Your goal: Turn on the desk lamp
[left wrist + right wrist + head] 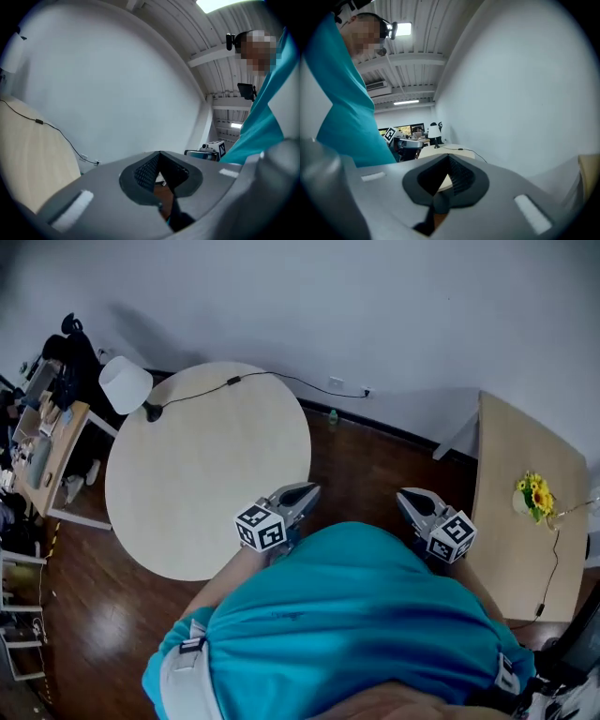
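While the left gripper (306, 491) hangs level at the near-right rim of the round table (202, 493) and the right gripper (410, 499) hangs well off that rim to the right, each has its jaws closed tip to tip, holding nothing. The lamp (126, 384) stands upright at the table's far-left edge, well apart from both. Its cord (232, 381) crosses the table's far side.

Office: cluttered desk (42, 442), round table (206, 474)
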The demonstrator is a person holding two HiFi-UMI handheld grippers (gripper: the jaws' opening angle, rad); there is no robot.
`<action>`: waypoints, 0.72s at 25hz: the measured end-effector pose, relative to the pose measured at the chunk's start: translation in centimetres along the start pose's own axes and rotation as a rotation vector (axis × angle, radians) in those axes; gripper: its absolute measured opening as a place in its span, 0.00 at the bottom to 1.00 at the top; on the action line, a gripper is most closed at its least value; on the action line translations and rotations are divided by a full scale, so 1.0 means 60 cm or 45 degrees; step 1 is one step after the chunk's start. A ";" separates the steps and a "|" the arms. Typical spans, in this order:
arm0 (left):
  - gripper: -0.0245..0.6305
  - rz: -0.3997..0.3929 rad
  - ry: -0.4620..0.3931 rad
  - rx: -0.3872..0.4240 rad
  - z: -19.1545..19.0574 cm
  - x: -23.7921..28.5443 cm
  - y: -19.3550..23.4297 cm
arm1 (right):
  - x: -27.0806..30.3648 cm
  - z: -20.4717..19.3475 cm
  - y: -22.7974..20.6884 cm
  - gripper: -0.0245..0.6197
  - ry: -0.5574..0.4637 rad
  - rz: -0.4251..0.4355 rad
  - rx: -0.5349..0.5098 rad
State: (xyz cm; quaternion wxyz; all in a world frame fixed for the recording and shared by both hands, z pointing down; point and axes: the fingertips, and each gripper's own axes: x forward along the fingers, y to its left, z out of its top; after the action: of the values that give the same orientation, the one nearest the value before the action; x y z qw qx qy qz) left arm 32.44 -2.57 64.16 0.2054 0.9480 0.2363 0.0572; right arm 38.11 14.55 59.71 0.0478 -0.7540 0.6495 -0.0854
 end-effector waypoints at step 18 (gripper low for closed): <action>0.20 0.244 -0.077 0.002 0.071 0.179 0.371 | 0.349 0.020 -0.344 0.04 0.136 0.240 -0.043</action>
State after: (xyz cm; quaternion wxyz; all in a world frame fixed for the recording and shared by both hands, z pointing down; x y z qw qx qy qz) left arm 52.27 -16.96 69.67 0.2054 0.9677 0.1383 0.0479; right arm 61.35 -3.03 63.69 0.0082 -0.6848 0.7204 -0.1095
